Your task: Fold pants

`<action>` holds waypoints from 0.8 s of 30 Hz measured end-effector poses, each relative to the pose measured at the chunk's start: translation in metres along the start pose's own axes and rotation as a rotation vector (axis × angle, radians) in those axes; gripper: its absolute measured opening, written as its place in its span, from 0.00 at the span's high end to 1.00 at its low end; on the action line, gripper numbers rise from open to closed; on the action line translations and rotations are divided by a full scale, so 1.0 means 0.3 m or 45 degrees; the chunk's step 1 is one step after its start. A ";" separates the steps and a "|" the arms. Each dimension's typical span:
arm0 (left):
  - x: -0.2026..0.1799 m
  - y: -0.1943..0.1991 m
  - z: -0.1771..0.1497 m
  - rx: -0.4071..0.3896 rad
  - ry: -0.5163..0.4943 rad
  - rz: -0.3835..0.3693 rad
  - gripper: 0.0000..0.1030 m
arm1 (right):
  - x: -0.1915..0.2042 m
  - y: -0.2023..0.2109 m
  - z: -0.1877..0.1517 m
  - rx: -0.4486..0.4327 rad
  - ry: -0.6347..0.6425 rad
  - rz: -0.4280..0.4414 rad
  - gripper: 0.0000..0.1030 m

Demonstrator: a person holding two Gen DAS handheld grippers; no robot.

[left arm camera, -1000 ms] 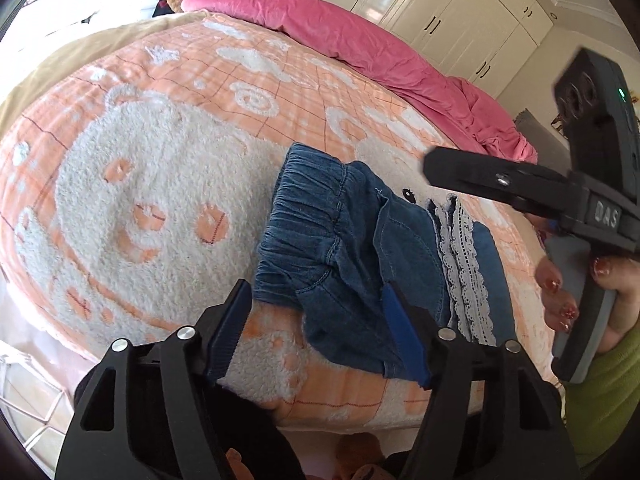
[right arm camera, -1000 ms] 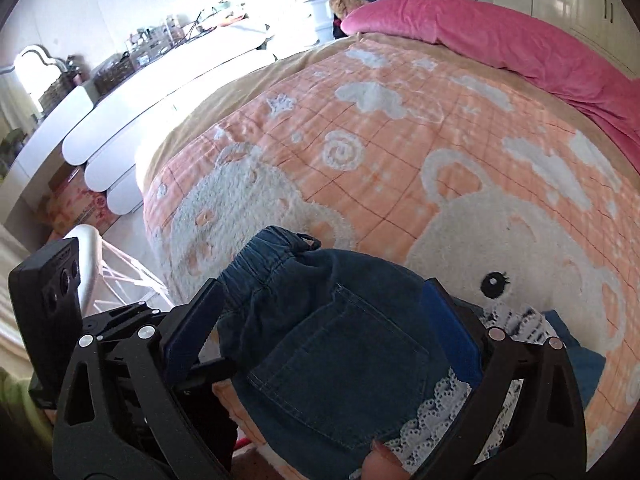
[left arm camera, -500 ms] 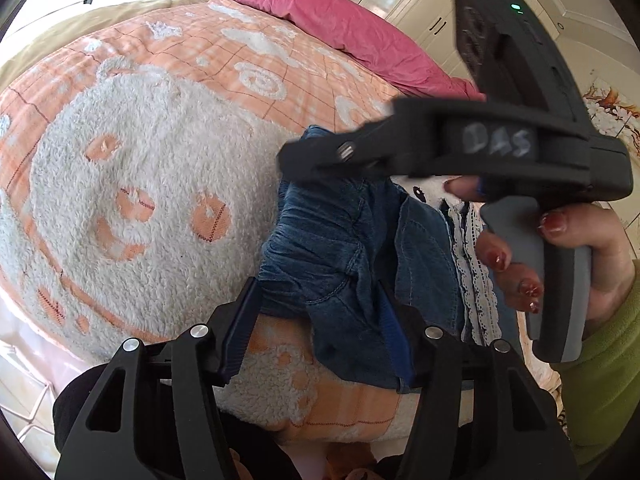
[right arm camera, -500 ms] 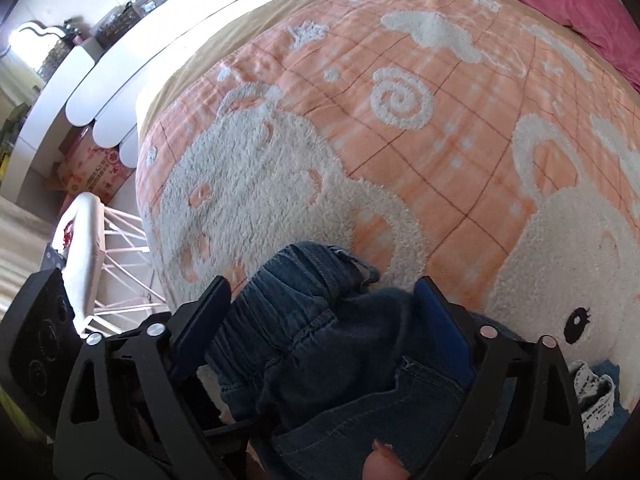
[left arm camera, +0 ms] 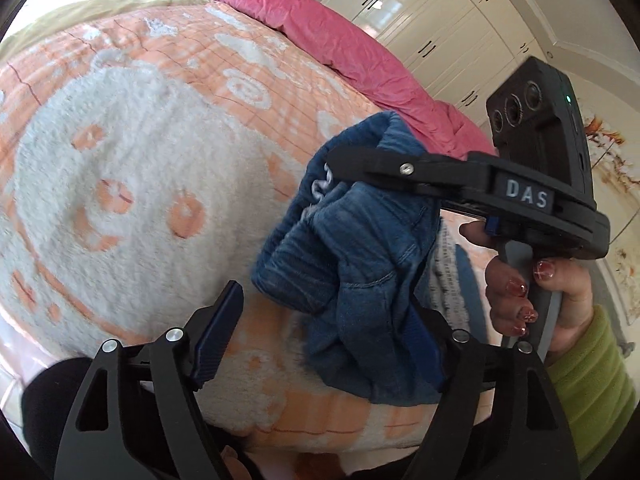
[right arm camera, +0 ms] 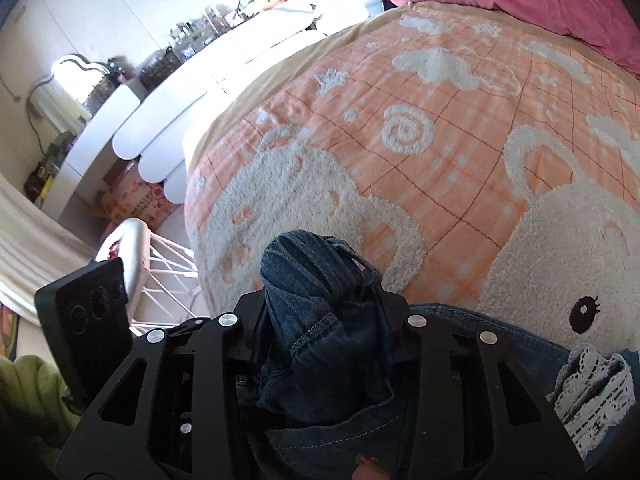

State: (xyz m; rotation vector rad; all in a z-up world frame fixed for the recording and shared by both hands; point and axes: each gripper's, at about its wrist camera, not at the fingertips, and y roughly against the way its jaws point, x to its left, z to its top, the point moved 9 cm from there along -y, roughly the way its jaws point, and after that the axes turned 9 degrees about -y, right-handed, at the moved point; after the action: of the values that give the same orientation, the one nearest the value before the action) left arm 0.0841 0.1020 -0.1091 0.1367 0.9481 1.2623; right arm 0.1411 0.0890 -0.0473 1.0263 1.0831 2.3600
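Small blue denim pants (left arm camera: 360, 264) with white lace trim (right arm camera: 596, 392) lie bunched on the orange bear-pattern blanket (left arm camera: 140, 168) near its front edge. My right gripper (right arm camera: 324, 304) is shut on the pants' elastic waistband (right arm camera: 312, 280) and lifts it; it shows from the side in the left wrist view (left arm camera: 336, 160). My left gripper (left arm camera: 324, 340) is open, low at the blanket's edge, with the hanging denim against its right finger (left arm camera: 424, 344).
A pink duvet (left arm camera: 340, 44) lies along the far side of the bed. White wardrobes (left arm camera: 440, 20) stand behind it. A white scalloped dresser (right arm camera: 160, 120) and a white wire rack (right arm camera: 160, 264) stand off the bed's left side.
My right gripper went from open around the waistband to shut on it and raised it, bunching the denim. My left gripper stayed open at the blanket's edge.
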 end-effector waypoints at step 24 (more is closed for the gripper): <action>-0.609 -0.174 -0.076 0.100 -0.361 -0.251 0.17 | -0.440 0.557 -0.170 -0.450 -0.325 -0.043 0.42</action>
State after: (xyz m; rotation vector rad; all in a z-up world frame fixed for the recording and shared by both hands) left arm 0.1088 -0.0803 -0.0567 0.2701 0.7463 0.9941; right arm 0.1909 -0.1198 -0.0047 1.1224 0.5619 2.2104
